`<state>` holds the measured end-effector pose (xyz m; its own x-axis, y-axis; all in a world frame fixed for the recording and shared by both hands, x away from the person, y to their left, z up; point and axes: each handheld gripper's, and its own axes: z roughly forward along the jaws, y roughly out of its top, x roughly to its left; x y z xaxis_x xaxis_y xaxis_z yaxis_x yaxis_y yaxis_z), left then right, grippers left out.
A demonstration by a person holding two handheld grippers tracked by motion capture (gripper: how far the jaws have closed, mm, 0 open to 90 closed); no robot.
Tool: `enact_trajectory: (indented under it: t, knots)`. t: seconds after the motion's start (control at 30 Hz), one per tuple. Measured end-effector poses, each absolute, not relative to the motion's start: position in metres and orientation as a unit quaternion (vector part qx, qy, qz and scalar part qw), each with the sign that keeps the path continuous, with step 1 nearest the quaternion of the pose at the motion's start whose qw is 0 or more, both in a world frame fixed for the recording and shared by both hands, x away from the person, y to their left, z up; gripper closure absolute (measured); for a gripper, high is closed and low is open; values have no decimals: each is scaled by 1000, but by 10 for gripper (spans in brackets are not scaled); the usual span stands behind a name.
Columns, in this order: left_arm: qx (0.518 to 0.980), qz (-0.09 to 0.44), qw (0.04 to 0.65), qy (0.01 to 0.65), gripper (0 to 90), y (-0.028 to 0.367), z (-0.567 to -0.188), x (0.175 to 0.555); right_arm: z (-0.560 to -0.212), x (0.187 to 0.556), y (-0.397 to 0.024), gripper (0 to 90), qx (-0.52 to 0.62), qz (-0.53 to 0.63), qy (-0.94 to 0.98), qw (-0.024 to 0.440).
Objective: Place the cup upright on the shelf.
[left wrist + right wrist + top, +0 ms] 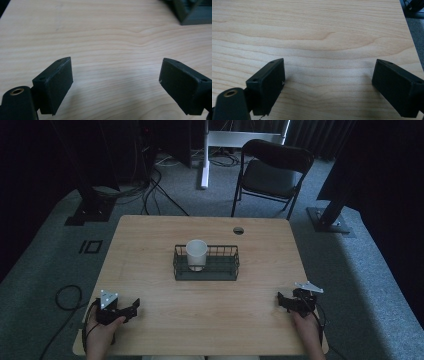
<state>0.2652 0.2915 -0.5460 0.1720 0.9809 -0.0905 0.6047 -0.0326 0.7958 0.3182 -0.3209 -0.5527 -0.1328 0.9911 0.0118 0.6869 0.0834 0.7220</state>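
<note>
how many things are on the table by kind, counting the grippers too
white cup: 1
dark wire basket: 1
grippers: 2, the left gripper and the right gripper
total: 4

The lower part of the white cylindrical cup (196,254) is screened by the wire wall of the dark rectangular wire basket (206,275); its base contact cannot be determined. In the left gripper view, that basket (192,12) is cut off by the top and right edges. The person's forearms are cut off by the bottom edge of the high view. The room's rear area is too dark to resolve.
</note>
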Motion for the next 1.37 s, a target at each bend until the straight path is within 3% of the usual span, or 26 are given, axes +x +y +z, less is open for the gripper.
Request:
enact_trajectory:
  t: [0.3,0.67,1.37]
  knots:
    - [652,270,323,631,115,307,-547,268,-553,318,-321,108,607,299,691,255]
    - [663,266,275,644,104,314,-549,279,-553,318,-321,108,608,299,690,255]
    - [648,273,268,659,104,306,-550,279,-553,318,-321,108,608,299,690,255]
